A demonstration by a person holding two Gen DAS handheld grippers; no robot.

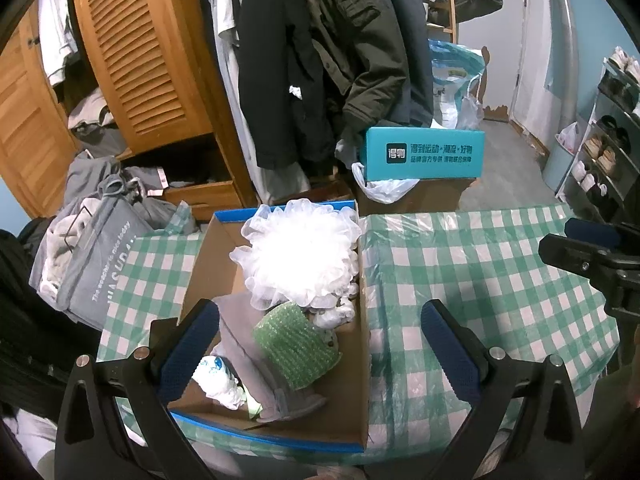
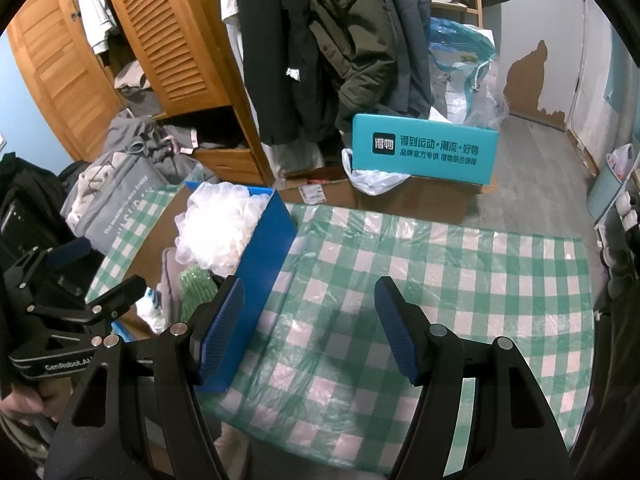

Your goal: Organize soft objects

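A blue-edged cardboard box (image 1: 362, 380) stands on the left part of the green checked table (image 1: 480, 280). In it lie a white mesh bath puff (image 1: 300, 256), a green bubble-wrap roll (image 1: 296, 344), a grey cloth (image 1: 260, 368) and a white crumpled bag (image 1: 220, 380). My left gripper (image 1: 320, 356) is open and empty, just above the box's near end. My right gripper (image 2: 310, 324) is open and empty over the bare tablecloth (image 2: 440, 264), to the right of the box (image 2: 260, 272). The puff (image 2: 216, 224) and the green roll (image 2: 196, 288) also show there.
A teal box (image 1: 424, 154) on a cardboard carton stands beyond the table's far edge. Hanging coats (image 1: 320, 60) and a wooden wardrobe (image 1: 140, 52) are behind. A grey bag of clothes (image 1: 88, 256) sits left of the table. A shoe rack (image 1: 608, 128) is at the right.
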